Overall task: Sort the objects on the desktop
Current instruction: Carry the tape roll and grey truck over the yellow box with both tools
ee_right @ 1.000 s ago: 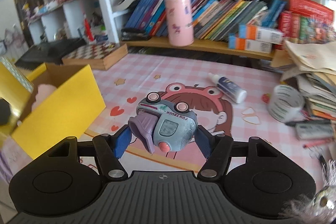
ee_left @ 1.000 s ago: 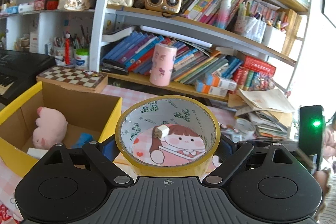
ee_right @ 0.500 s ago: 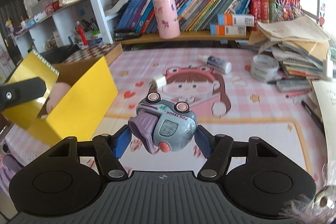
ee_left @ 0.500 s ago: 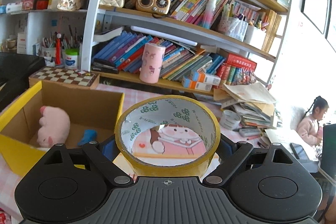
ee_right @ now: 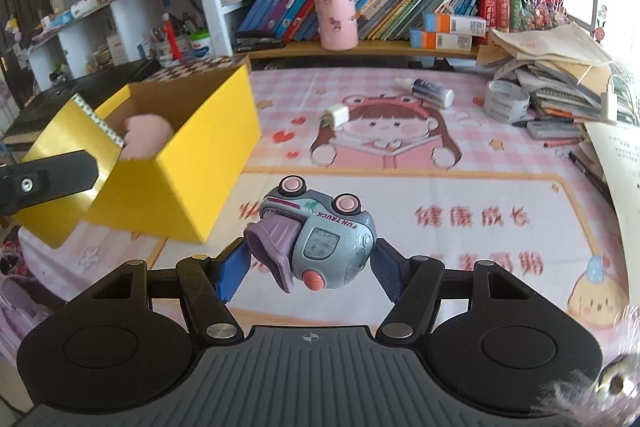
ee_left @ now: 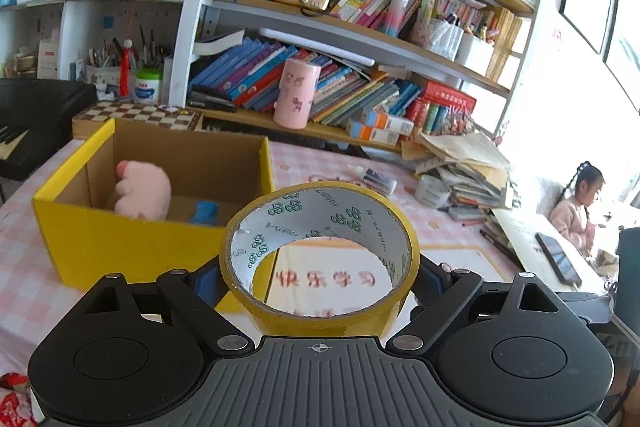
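The left tool point(ee_left: 320, 279) pinches a roll of yellow tape point(ee_left: 320, 259) across its outer wall, one blue pad on each side, with the roll's open core facing the camera; its spread is wide only because the roll is wide. The roll should be light and stiff, a card core under smooth, slippery film, so a squeeze across the full width as here looks safest, since a hold on the rim alone might let it twist out. The right tool point(ee_right: 308, 263) is closed on a small blue-grey toy truck point(ee_right: 316, 239), pads against its flanks, pink wheels up. The truck is probably hard, hollow plastic, light and rounded (the purple scoop part at its front may flex or hinge), so the plain flanks are the better place to hold it than any protruding part. Ahead and to the left of both tools stands the open yellow box point(ee_left: 132, 239) on the pink worktop point(ee_right: 460, 195), which I judge to be where both things are bound. The left view looks into the box and shows a pink plush point(ee_left: 142, 191) and a blue item inside, plus a person seated far right. The right view alone shows the worktop ahead: a white charger point(ee_right: 337, 115), a glue bottle point(ee_right: 430, 91) and a second tape roll point(ee_right: 505, 101) still loose.
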A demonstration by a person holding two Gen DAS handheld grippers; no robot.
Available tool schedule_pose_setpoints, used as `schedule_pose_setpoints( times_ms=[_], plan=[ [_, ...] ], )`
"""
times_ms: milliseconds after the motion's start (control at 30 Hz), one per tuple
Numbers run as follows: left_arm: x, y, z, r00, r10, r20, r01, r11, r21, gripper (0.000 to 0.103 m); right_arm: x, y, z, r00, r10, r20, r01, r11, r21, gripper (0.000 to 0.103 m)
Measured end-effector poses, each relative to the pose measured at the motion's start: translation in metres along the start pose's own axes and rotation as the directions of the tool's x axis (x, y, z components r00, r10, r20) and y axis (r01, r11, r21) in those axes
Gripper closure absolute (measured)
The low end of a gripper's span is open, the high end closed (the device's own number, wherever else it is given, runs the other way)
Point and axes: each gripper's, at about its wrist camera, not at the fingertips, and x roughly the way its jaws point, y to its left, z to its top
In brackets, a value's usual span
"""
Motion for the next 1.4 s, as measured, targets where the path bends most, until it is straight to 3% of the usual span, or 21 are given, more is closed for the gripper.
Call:
schedule_pose_setpoints(
  times_ms=[467,1033,1400],
  plan=[
    [-0.055,0.038,-0.040,0.996,0.003,-0.086,-0.004,1.000,-0.009,0.011,-0.021,0.068,-0.058,0.996,0.025,-0.081,-0.023,0.999,0.024,0.040],
    [-0.093,0.071,-0.051,0.996,0.074,-0.045,-0.078,0.992,-0.095,0.011,-0.023,0.128,-0.058,0.987,0.114,-0.110,-0.129,0.983,-0.132,0.040],
    [-0.094,0.079,-0.048,0.994,0.102,-0.025,-0.105,0.987,-0.126,0.011,-0.022,0.147,-0.053,0.981,0.154,-0.118,-0.177,0.958,-0.224,0.040]
  ],
)
